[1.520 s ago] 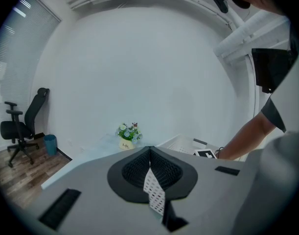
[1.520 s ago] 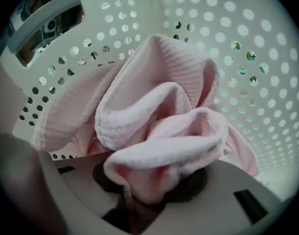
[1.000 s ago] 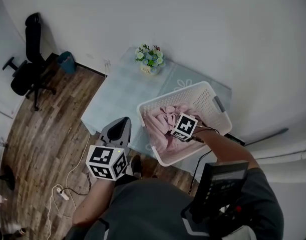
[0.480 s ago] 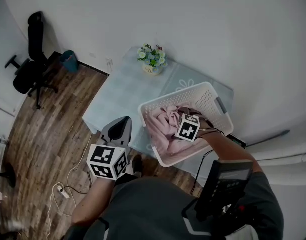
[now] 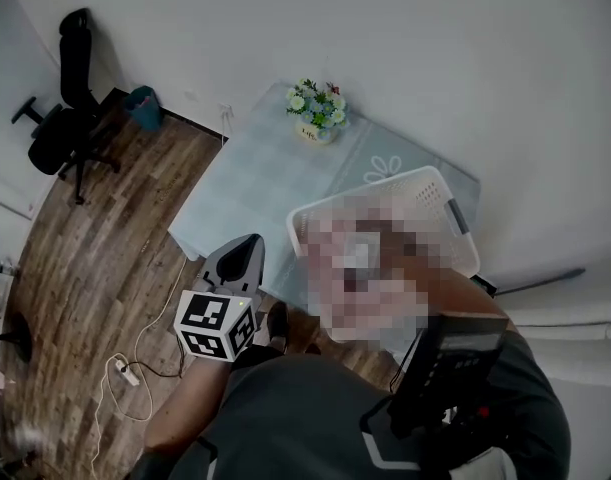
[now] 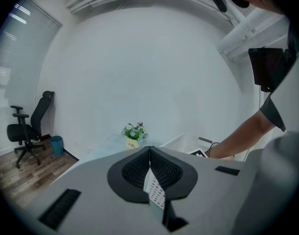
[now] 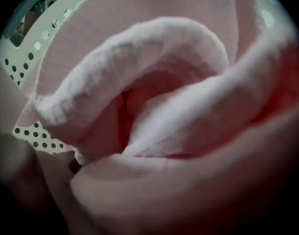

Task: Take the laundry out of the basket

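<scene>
Pink laundry [image 7: 154, 82] lies in the white basket [image 5: 440, 182] on the desk [image 5: 255, 183], filling the R gripper's cam, its fingers buried in folds & grip unreadable, while the L gripper [image 6: 149, 151], fingers clenched on nothing, hangs left of the basket.

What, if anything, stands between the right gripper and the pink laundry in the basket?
Nothing visible does. The pink laundry fills the right gripper view, pressed close to the camera, inside the basket.
</scene>
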### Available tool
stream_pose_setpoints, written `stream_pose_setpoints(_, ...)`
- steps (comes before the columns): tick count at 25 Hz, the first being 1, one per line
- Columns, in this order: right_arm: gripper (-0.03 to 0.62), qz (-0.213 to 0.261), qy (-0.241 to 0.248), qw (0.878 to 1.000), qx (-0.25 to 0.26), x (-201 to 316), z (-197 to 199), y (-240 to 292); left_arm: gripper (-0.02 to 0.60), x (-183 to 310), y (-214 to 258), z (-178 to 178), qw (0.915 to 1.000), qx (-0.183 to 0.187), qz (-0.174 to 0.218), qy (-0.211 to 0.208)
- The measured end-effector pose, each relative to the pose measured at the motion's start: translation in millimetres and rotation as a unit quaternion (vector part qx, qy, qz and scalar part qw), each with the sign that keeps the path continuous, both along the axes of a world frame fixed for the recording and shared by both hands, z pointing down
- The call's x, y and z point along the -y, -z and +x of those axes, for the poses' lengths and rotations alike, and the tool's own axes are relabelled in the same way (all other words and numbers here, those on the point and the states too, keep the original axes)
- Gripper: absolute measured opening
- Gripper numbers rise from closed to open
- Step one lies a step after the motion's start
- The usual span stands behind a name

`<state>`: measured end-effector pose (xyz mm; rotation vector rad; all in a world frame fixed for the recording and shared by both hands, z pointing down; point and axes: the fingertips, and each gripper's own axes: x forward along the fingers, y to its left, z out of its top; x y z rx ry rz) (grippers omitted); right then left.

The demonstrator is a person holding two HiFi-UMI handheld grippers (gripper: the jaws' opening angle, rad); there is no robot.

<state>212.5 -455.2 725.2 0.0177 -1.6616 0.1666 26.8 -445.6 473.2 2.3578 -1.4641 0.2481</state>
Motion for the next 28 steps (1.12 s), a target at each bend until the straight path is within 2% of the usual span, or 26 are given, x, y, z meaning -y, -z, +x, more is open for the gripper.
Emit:
stream_pose_setpoints(4, 0.564, -0.001, 0.002, 1.0, 0.006, -4, -5, 1, 0.009, 5, -7, -6, 0.9999, -0.007, -0.006, 0.007)
stream_pose_setpoints(7, 0.408, -0.006, -0.006, 1.0, 0.02, -18, -9, 5, 0.009, 8, -7, -4, 0.9999, -0.012, -0.004, 0.004)
stream_pose_setpoints(10, 0.34, -0.013, -0.028, 0.999, 0.037, -26, -12, 8, 0.009, 12, -6, -3, 0.9999, -0.013, -0.001, 0.001)
stream_pose_setpoints(15, 0.284, -0.035, -0.055, 0.996, 0.066, -27, -11, 17, 0.009, 12, 4, 2, 0.9999, -0.011, 0.01, -0.005)
stream_pose_setpoints(20, 0.243, -0.063, -0.102, 0.982, 0.144, -22, -10, 44, 0.009, 10, 15, -3, 0.9997, -0.006, 0.022, 0.0)
stream_pose_setpoints(28, 0.209, -0.06, -0.122, 0.954, 0.267, -17, -13, 111, 0.009, 5, 30, 2, 0.9993, -0.003, 0.037, -0.001)
